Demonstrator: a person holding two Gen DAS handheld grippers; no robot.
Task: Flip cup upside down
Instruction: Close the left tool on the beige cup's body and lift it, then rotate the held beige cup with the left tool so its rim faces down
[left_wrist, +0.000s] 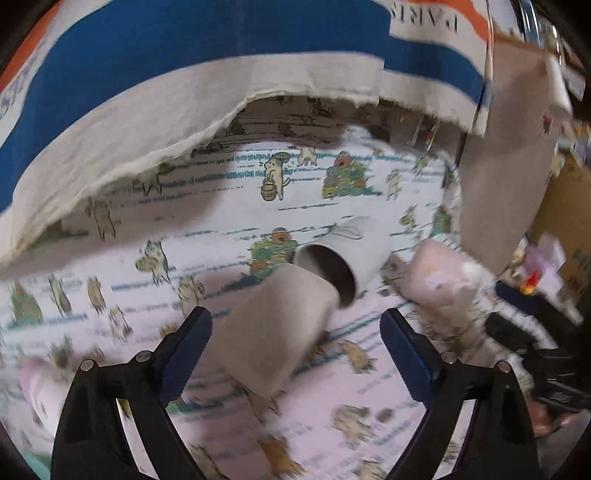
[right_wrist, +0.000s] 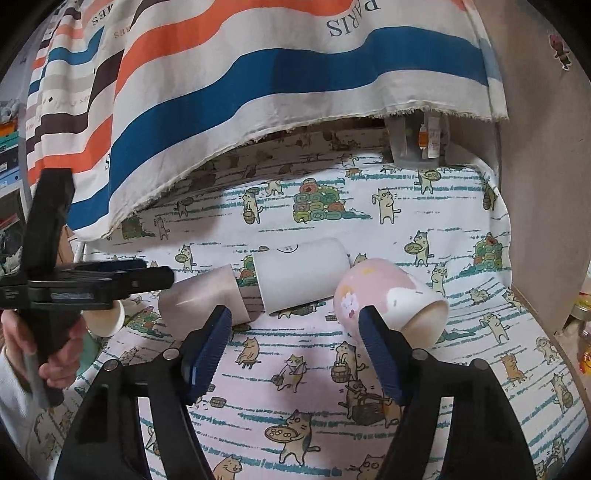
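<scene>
Three cups lie on their sides on the cat-print cloth (right_wrist: 295, 369). A beige cup (left_wrist: 273, 325) (right_wrist: 199, 302) lies at the left, its mouth against a white cup (left_wrist: 347, 254) (right_wrist: 303, 275). A pink patterned cup (right_wrist: 388, 299) (left_wrist: 439, 280) lies at the right. My left gripper (left_wrist: 295, 328) is open, its jaws on either side of the beige cup without touching it. It also shows in the right wrist view (right_wrist: 147, 277), held in a hand. My right gripper (right_wrist: 293, 328) is open and empty, just in front of the cups.
A striped cloth (right_wrist: 258, 74) hangs over the back of the table. A brown board (right_wrist: 546, 166) stands along the right side. A small pale cup (right_wrist: 107, 319) sits at the far left behind the left gripper. Clutter (left_wrist: 535, 295) lies off the right edge.
</scene>
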